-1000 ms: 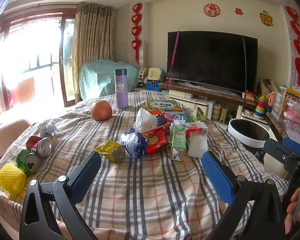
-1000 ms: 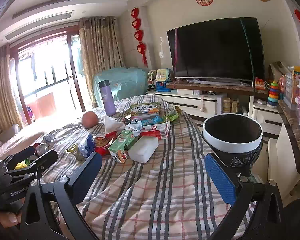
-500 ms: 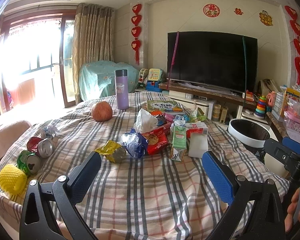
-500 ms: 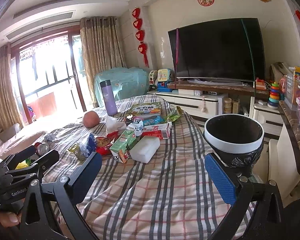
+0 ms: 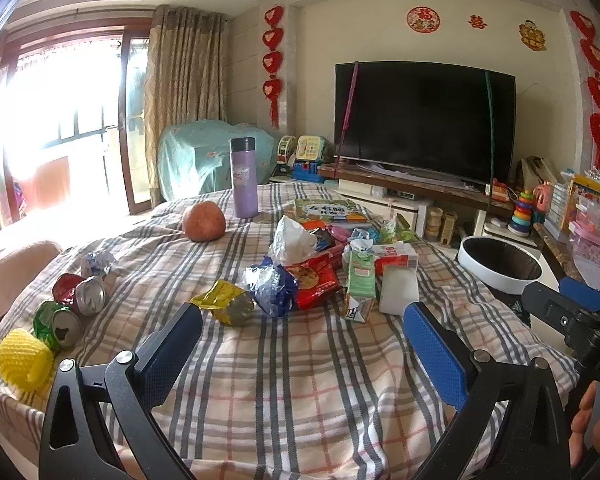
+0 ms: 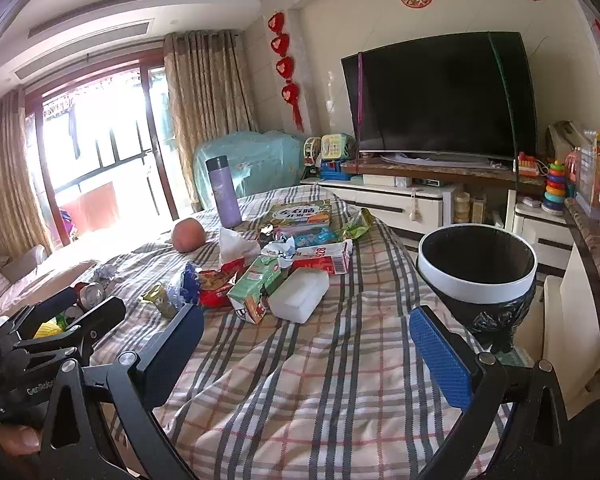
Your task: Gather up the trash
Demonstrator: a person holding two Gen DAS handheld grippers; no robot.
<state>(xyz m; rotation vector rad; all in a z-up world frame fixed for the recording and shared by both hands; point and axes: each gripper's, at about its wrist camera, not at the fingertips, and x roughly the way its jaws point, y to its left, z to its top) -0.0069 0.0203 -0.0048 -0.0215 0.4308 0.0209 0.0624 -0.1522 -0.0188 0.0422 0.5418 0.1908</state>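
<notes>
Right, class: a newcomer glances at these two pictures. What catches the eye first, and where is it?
The heap of wrappers and cartons in the middle of the plaid tablecloth, with crushed cans at its left edge. Then the black-lined white bin off the table's right side, and both open grippers, left and right, empty.

Bench cover: plaid woven cloth, matt, wrinkled. Two crushed metal drink cans, shiny bare ends, glossy printed sides. Yellow foam-mesh fruit sleeve, rough, netted. Crumpled blue foil wrapper, glossy, reflective. Green paperboard drink carton, smooth, printed. White crumpled tissue, soft, matt. Lilac flask, smooth satin finish. Fingers: blue textured pads on black matt frames. White-rimmed bin with black plastic liner, liner glossy, creased.
</notes>
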